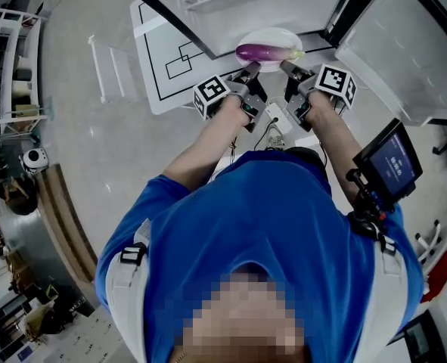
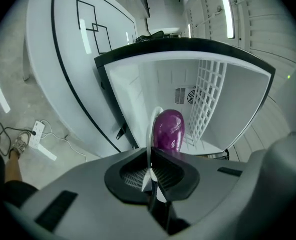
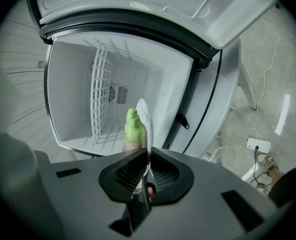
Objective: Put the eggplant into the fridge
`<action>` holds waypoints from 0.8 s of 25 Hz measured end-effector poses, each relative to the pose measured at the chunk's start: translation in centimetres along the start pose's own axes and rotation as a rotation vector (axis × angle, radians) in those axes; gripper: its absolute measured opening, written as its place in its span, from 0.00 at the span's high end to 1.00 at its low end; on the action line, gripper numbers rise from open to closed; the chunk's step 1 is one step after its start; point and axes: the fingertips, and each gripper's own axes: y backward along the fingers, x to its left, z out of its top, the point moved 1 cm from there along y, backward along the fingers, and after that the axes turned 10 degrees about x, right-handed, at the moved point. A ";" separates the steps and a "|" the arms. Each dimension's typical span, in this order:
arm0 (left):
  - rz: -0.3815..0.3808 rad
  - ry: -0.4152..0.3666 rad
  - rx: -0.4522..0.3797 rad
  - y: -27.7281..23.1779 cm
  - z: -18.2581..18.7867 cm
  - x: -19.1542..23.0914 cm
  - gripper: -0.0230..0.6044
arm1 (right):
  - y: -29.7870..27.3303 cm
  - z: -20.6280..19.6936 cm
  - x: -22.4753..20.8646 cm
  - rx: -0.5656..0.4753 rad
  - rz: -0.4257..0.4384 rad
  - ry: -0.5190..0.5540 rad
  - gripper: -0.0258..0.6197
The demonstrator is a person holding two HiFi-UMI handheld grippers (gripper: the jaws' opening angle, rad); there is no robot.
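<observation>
carrying step; left gripper [image 1: 251, 68] and right gripper [image 1: 286, 67] each clamp the plate [image 1: 274, 32] rim, eggplant [image 1: 262, 52] aboard, before the open fridge [image 1: 284, 6]; next calls for a level push inside

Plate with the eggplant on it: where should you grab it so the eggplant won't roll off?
Grip the plate by its thin rim, at opposite edges, one gripper from each side. It's shallow and the eggplant lies loose on it, so keep it level. The left gripper and right gripper pinch it that way.
</observation>
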 end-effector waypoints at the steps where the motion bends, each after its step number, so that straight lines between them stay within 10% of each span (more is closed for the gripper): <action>1: 0.004 0.002 -0.008 0.0 0.0 0.2 0.92 | -0.2 0.0 -0.2 0.005 -0.003 0.002 0.93; 20: 0.088 0.027 -0.137 -9.0 11.2 2.6 0.92 | -9.5 11.9 -2.9 0.083 -0.071 0.014 0.93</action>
